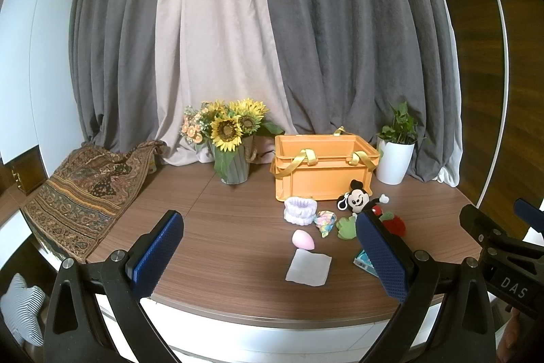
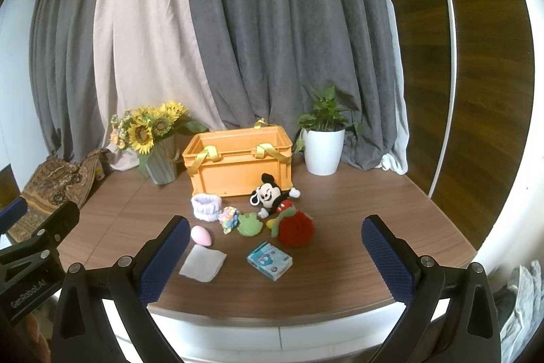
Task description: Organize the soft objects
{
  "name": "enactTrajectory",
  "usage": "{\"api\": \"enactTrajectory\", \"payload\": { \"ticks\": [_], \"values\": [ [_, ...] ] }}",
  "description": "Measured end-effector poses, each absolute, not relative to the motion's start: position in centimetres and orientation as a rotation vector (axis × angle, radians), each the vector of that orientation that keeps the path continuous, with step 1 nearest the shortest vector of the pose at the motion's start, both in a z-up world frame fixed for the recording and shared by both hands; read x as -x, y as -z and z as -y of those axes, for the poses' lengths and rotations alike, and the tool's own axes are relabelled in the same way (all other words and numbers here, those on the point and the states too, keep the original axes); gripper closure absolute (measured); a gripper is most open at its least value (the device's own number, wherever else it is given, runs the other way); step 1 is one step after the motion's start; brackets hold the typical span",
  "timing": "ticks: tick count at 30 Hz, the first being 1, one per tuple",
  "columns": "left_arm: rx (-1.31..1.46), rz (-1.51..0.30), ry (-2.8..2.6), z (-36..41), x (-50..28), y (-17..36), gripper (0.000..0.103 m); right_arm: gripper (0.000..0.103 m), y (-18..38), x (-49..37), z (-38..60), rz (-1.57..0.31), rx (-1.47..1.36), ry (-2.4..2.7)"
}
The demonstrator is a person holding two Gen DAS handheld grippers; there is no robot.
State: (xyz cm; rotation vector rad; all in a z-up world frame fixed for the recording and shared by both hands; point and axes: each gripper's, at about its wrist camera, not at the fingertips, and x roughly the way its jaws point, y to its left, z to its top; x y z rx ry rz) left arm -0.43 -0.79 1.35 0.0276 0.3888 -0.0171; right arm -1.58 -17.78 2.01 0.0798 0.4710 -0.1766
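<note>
An orange crate with yellow straps stands at the back of the wooden table. In front of it lie a Mickey plush, a lilac headband, a pastel scrunchie, a green sponge, a red ball, a pink egg sponge, a white cloth and a tissue pack. My left gripper and right gripper are open and empty, above the table's front edge.
A sunflower vase stands left of the crate and a potted plant right of it. A patterned cloth drapes over the table's left end. Curtains hang behind.
</note>
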Motion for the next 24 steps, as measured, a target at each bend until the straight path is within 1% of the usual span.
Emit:
{"api": "enactTrajectory", "payload": {
  "ticks": [24],
  "values": [
    [-0.028, -0.398, 0.019, 1.02, 0.20, -0.93, 0.000, 0.000, -2.06, 1.48, 17.65, -0.473, -0.079, 0.176]
  ]
}}
